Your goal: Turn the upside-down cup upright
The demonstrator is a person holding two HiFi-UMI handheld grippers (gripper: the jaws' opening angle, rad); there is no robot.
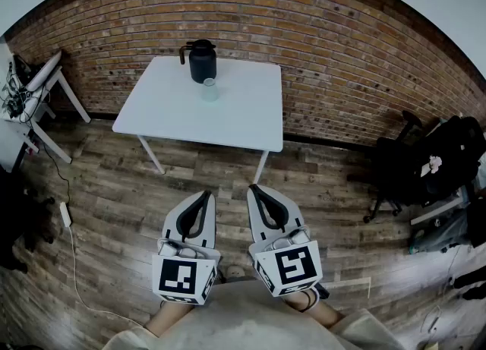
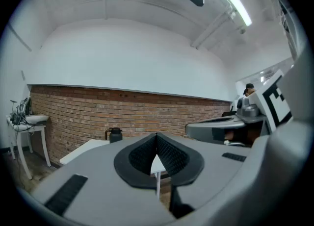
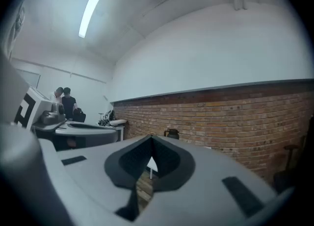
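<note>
Holding both tools level and side by side just ahead of your body, you have the left gripper (image 1: 203,195) and the right gripper (image 1: 256,189) fully closed, ribbed black pads pressed together with nothing between them. That looks like a carrying pose, since nothing is within reach from where you stand. Each is a smooth grey shell tapering to a dark, leaf-shaped tip, with a black-and-white marker cube at the rear, nearest you. Below and ahead lies a floor (image 1: 106,197) of worn wooden planks, and you are well apart from the work. Further on stands a white table (image 1: 235,124), flat, matte and square on thin pale legs, pushed up near the wall. The cup (image 1: 209,90) sits toward its far edge: small, pale and translucent, probably plastic or glass, too small here to tell which way up it is. Just behind it, close enough to crowd a grasp, is a dark rounded jug (image 1: 202,61) with a handle. Behind everything runs a rough red brick wall (image 1: 319,29). You will likely need to walk up and open one gripper before anything else.
</note>
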